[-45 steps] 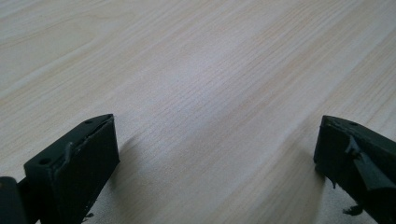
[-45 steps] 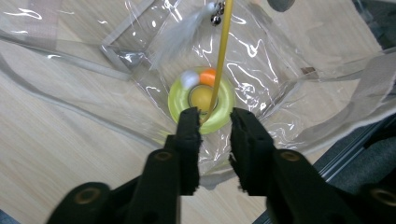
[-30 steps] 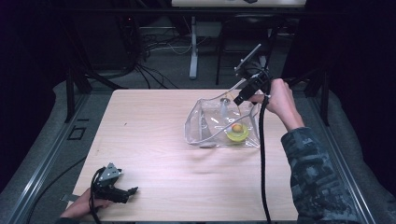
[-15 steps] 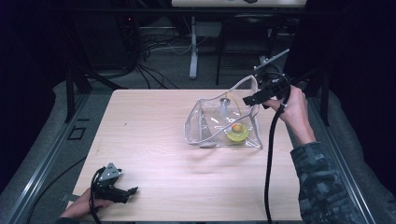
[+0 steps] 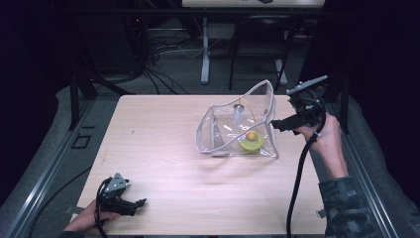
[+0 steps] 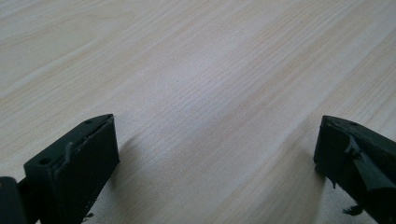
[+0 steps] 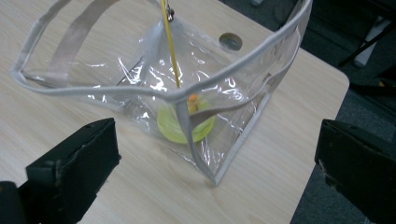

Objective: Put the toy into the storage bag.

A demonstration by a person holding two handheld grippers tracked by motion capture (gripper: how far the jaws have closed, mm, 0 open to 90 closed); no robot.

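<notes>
Right gripper [image 5: 278, 125] level beside bag [image 5: 237, 124], jaws apart

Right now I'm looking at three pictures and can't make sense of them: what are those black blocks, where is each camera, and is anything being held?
A person works at a wooden table, a hand-held two-jaw tool in each hand. The wide picture comes from a camera above the person, looking down. The other two come from cameras riding on the tools; the black blocks are each tool's jaws. On the table stands a clear plastic bag with a yellow-green round thing inside. The right tool is beside the bag, jaws wide open, having just opened, nothing between them. The left tool rests at the near edge, open, holding nothing.
</notes>
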